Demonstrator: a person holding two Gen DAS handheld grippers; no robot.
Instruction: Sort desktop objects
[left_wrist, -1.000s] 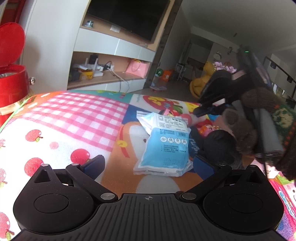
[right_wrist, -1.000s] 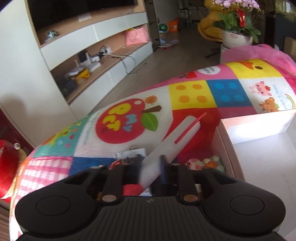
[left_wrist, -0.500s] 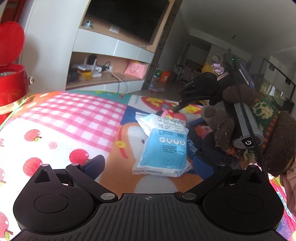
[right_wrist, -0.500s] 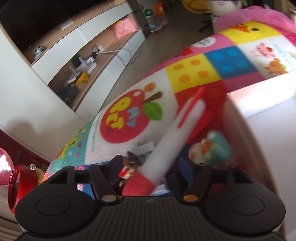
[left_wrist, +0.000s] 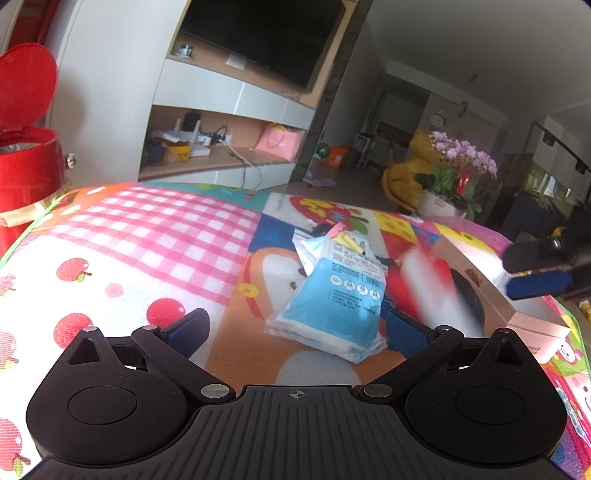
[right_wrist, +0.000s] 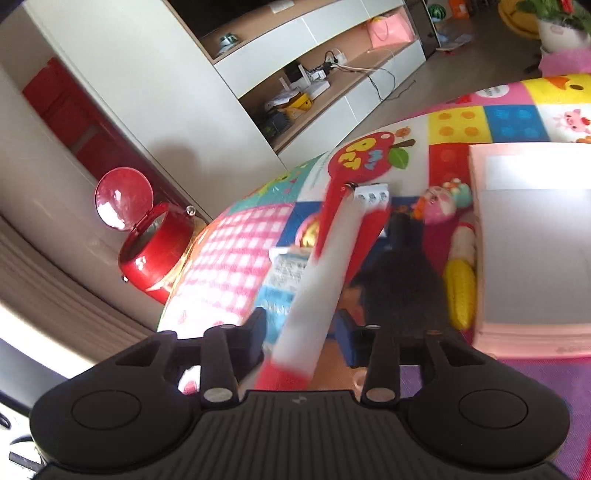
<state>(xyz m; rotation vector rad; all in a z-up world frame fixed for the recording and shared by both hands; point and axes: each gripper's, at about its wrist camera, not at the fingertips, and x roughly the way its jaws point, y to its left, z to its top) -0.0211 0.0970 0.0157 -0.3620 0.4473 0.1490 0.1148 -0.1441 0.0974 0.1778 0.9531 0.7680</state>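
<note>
Under everything you have the colourful play mat (left_wrist: 147, 236), checked pink on one side and blocked in bright squares on the other. On its right side sits the open pink box (right_wrist: 528, 258), its pale inside bare where it shows. A red bin (right_wrist: 155, 247) stands off the mat's far left corner with its lid up. Your left gripper (left_wrist: 297, 321) hovers low over the mat with its jaws spread wide and nothing in them; the blue-and-white packet (left_wrist: 332, 302) lies flat on the mat just ahead, between the two fingers. Your right gripper (right_wrist: 302, 323) is near the box's front corner. Its jaws have just let go and then eased in a little, now standing partly apart. The white tube with red ends (right_wrist: 325, 258) runs up between them, badly blurred, and the pads do not seem to press on it — take it as loose. Beside the box's left wall lie a yellow toy corn cob (right_wrist: 460, 291) and, further along, a small pink figurine (right_wrist: 439, 206).
</note>
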